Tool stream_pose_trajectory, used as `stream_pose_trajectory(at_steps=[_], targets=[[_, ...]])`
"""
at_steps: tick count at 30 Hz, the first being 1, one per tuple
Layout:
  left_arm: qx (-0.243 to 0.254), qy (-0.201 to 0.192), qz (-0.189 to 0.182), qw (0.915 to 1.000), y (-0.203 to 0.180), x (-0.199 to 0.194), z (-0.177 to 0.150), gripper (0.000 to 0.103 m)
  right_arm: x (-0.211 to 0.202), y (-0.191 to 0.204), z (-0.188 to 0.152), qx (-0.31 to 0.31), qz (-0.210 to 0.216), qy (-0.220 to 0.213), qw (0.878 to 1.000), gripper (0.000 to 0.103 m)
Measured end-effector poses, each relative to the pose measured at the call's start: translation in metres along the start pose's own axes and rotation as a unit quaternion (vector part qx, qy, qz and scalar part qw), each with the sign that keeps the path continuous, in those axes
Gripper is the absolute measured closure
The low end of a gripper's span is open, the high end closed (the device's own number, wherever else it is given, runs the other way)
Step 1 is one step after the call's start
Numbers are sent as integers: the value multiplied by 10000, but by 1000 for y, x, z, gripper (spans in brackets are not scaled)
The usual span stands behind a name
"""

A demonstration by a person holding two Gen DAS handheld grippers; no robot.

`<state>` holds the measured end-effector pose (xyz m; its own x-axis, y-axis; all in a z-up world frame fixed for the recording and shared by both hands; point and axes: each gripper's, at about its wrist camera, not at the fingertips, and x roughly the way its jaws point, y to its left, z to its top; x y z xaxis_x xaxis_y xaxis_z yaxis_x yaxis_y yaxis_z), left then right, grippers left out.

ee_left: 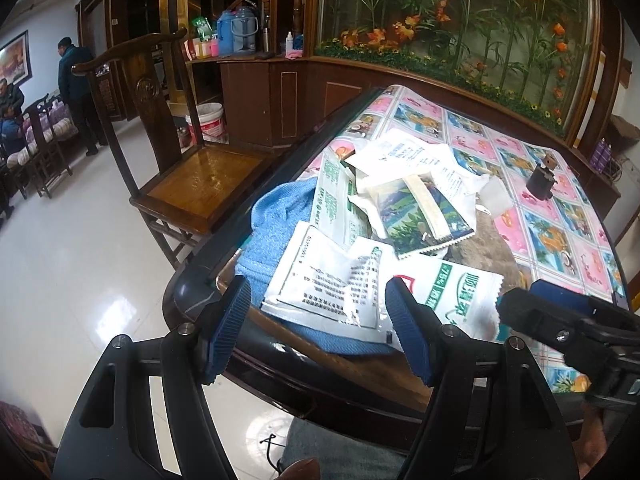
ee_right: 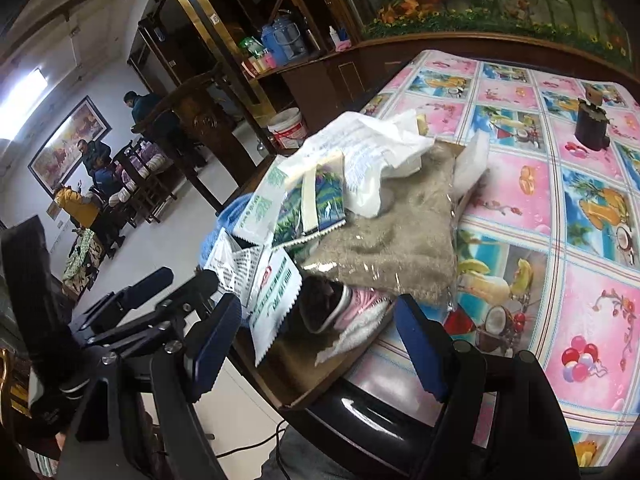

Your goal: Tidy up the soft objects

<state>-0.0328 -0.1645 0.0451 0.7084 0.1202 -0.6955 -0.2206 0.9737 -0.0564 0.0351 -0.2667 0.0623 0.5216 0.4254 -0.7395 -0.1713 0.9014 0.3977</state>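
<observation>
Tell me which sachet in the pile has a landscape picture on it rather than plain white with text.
The scenic sachet in the middle of the pile: green trees and blue sky with a cream strip across it. The others are white with green or grey print.

I count two grippers, the left gripper [ee_left: 318,328] and the right gripper [ee_right: 320,344]. On the table [ee_right: 560,240] near its left edge sits one blue towel [ee_left: 276,216], one tan towel in clear wrap [ee_right: 400,240], roughly six sachets [ee_left: 332,280] (the overlap hides some), one dark stand [ee_right: 592,128]. One wooden chair [ee_left: 168,120].
</observation>
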Motion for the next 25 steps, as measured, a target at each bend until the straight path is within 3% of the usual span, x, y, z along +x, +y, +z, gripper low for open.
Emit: stream_pose_trajectory(at_steps=[7,13,25], targets=[[119,-106,143,9998,5,7,6,32,-1,25,14,-274,52,-440,9986,24],[103,-111,263,9995,13,13,10,32,18,30,23,-215,22,-384,9990,24],[169,-61,67,9998,11,29,12,32,25,17,23,152,84,-287,9994,24]])
